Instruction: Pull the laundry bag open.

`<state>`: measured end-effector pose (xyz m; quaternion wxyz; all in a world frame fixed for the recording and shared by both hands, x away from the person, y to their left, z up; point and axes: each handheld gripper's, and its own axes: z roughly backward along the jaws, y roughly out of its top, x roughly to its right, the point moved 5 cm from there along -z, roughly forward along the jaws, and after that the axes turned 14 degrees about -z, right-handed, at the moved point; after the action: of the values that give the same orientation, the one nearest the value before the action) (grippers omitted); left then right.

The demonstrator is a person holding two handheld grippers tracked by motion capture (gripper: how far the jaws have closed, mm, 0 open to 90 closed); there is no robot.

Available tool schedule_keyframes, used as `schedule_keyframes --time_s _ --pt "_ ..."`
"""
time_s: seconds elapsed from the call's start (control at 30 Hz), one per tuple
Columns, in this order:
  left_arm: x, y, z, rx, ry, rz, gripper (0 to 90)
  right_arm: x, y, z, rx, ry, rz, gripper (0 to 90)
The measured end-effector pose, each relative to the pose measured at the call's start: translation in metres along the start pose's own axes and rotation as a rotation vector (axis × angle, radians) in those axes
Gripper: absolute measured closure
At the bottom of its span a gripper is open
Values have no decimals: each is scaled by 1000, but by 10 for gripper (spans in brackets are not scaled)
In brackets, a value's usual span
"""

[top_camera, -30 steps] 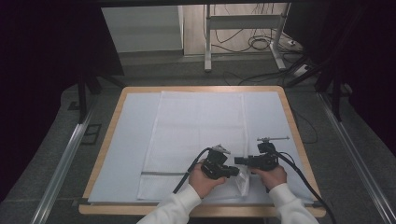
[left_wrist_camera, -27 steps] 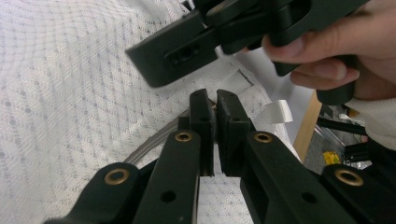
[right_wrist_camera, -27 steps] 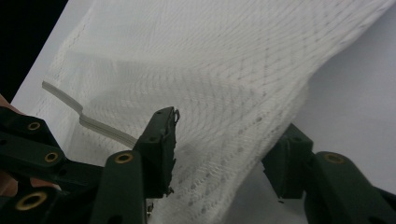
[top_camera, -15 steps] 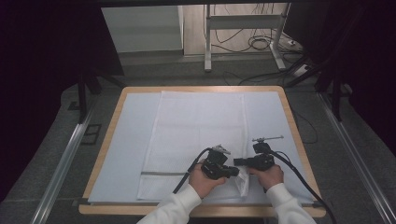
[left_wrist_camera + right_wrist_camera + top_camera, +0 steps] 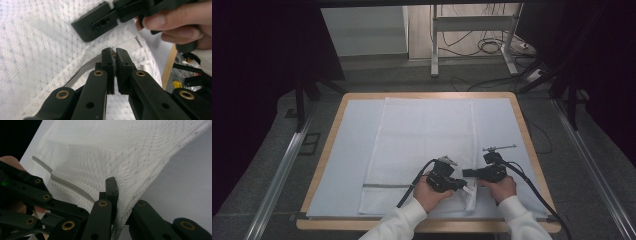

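A white towel (image 5: 422,145) with a grey stripe lies lengthwise on the pale blue mat (image 5: 347,150). Its near right corner is raised between the two hands. My left gripper (image 5: 465,188) points right at that corner, and in the left gripper view its jaws (image 5: 115,52) are pressed together on the towel (image 5: 37,50) beside the stripe. My right gripper (image 5: 465,174) points left, facing it. In the right gripper view it (image 5: 117,184) is shut on the towel's hem (image 5: 125,152), and the cloth hides one jaw. The left gripper's linkage (image 5: 25,190) shows at the left.
The mat covers a wooden-rimmed table (image 5: 532,150). The person's white sleeves come in at the front edge. Cables (image 5: 532,190) trail from both grippers toward the front. A metal frame and loose cables (image 5: 484,47) are on the floor beyond the table.
The right gripper has shifted slightly left, toward the left gripper. The left hand and the towel's flat part have stayed put.
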<state>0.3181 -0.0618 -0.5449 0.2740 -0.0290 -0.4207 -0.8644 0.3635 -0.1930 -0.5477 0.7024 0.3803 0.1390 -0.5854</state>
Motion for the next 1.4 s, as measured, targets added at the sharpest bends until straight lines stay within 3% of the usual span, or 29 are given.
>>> schedule_keyframes --time_s 0.87,1.2,1.27,1.4 --pt "-11 -7 3 4 -20 37 865 -4 -3 4 -12 27 50 883" --pt "-12 -8 2 -5 13 27 865 -4 -4 4 -16 24 62 883" --pt "-15 -10 1 -21 36 17 865 -4 -4 4 -16 23 65 883" --pt "-15 -10 3 -13 25 28 865 -2 -4 5 -15 28 58 883"
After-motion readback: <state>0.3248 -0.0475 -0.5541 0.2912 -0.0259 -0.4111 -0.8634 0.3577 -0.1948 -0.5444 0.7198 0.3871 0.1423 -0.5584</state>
